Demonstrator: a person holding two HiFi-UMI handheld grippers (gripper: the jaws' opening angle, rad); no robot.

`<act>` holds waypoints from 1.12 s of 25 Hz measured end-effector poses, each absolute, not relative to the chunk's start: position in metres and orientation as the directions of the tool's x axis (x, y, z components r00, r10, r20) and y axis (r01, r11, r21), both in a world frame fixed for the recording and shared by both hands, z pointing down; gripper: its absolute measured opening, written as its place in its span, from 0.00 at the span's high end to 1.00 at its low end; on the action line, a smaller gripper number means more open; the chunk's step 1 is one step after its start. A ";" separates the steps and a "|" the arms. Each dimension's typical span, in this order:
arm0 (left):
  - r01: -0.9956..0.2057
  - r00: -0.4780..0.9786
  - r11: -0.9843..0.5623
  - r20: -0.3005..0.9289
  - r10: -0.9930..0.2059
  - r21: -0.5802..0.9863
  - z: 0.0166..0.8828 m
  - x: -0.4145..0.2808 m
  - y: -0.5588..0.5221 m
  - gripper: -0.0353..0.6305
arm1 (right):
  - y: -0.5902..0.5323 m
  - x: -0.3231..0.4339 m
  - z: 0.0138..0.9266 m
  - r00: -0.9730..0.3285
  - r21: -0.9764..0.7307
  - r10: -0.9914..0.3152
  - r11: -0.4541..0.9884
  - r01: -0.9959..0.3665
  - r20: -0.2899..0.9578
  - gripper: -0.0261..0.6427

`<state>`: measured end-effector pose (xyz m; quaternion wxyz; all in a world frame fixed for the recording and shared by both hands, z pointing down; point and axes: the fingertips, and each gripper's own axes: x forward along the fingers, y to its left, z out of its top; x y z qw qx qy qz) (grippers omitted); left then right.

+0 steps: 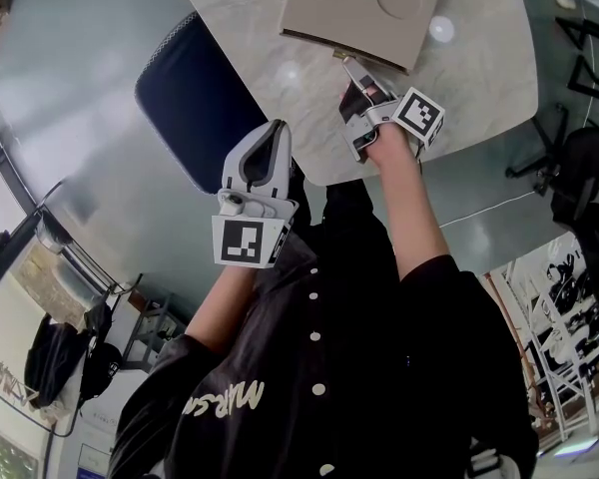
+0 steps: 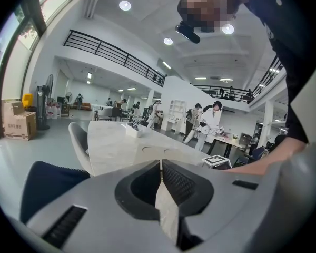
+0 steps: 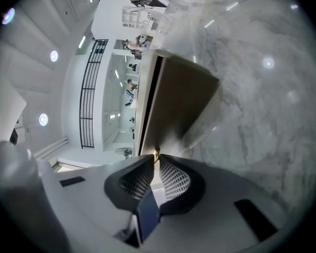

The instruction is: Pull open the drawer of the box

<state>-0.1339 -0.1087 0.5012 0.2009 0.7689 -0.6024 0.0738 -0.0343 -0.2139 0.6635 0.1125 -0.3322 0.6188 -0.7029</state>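
A flat tan cardboard box [image 1: 359, 8] with two round dents in its lid lies on the marble table [image 1: 479, 78]. In the right gripper view the box [image 3: 179, 104] fills the middle, its dark drawer slit facing me. A thin pull tab [image 1: 345, 63] sticks out from the box's near edge. My right gripper [image 1: 354, 76] reaches to that edge, and its jaws [image 3: 156, 154] are pinched on the small tan tab. My left gripper [image 1: 277, 130] hangs back off the table's near edge, close to the person's body, with its jaws [image 2: 160, 165] shut on nothing.
A dark blue chair [image 1: 190, 98] stands at the table's left side, just beyond my left gripper. A black chair [image 1: 579, 158] and a white rack [image 1: 569, 317] stand on the floor at the right. A small white tray [image 2: 132, 129] sits far down the table.
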 end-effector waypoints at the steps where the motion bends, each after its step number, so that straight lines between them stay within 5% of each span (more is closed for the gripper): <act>1: -0.957 0.262 -0.193 0.355 -0.898 0.217 0.500 -0.134 -0.109 0.91 | -0.210 -0.035 0.663 -0.757 -0.944 -0.565 -0.210 -0.253 0.328 0.93; 28: -0.965 0.245 -0.192 0.354 -0.903 0.180 0.493 -0.141 -0.107 0.91 | -0.092 -0.045 0.671 -0.794 -0.920 -0.475 -0.287 -0.268 0.380 0.93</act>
